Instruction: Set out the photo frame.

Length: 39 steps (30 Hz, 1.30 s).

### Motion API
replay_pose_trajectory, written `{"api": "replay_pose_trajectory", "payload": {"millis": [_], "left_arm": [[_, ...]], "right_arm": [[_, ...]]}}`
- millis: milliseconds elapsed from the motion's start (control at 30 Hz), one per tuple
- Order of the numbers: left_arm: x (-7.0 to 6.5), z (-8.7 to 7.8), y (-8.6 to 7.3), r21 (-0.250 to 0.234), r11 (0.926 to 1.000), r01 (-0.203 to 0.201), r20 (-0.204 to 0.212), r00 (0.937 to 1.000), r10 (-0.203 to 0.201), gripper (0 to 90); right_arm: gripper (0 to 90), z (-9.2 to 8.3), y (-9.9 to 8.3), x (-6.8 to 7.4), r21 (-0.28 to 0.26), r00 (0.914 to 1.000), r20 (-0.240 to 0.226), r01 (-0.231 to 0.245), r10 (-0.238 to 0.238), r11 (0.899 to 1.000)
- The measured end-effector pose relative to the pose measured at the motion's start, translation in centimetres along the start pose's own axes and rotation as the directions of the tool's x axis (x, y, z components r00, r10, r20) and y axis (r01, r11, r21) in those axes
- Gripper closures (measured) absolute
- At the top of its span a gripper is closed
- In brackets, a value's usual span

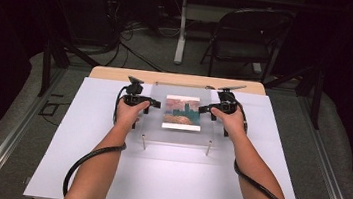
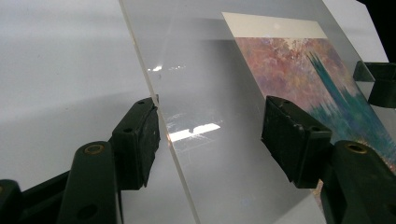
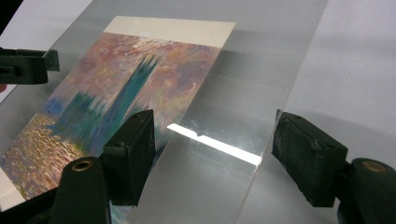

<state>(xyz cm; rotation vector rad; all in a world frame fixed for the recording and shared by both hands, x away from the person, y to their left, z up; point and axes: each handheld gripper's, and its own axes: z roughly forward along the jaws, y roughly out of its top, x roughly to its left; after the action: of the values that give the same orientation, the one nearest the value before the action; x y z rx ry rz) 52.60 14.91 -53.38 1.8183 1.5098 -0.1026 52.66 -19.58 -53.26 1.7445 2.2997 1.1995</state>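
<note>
1. On the white board [image 1: 81,169], mid-table, a clear panel [image 1: 183,92] covers the painted print [image 1: 182,112].
2. Left gripper [image 1: 156,105] and right gripper [image 1: 202,108] flank it.
3. Gripper views show each pair of jaws apart, straddling a panel edge [image 2: 177,154], unclamped.

the painted print [image 2: 322,84] runs off the frame's right edge — its lower part hidden behind a gripper finger [image 2: 299,140].

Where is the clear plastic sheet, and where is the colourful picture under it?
clear plastic sheet [image 3: 219,182]: right gripper view, on its bare part near the edge between the jaws.
colourful picture [image 1: 182,112]: high view, on the middle of the painted print.
</note>
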Motion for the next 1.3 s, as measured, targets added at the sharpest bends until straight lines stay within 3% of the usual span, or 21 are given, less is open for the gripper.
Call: {"api": "replay_pose_trajectory", "payload": {"millis": [500,1300], "left_arm": [[0.1,-0.4,0.0,-0.013,0.9997,0.022,0.019,0.9996,-0.021,41.2],[-0.4,-1.6,0.1,-0.043,0.999,-0.011,0.027,0.9996,0.012,44.9]], "right_arm": [[32.2,-0.3,0.0,0.0,-0.01,1.0,-0.002,-0.002,0.002,1.0],[32.9,-1.6,-0.2,0.9,-0.05,0.9988,0.011,0.047,-0.047,0.998]]}}
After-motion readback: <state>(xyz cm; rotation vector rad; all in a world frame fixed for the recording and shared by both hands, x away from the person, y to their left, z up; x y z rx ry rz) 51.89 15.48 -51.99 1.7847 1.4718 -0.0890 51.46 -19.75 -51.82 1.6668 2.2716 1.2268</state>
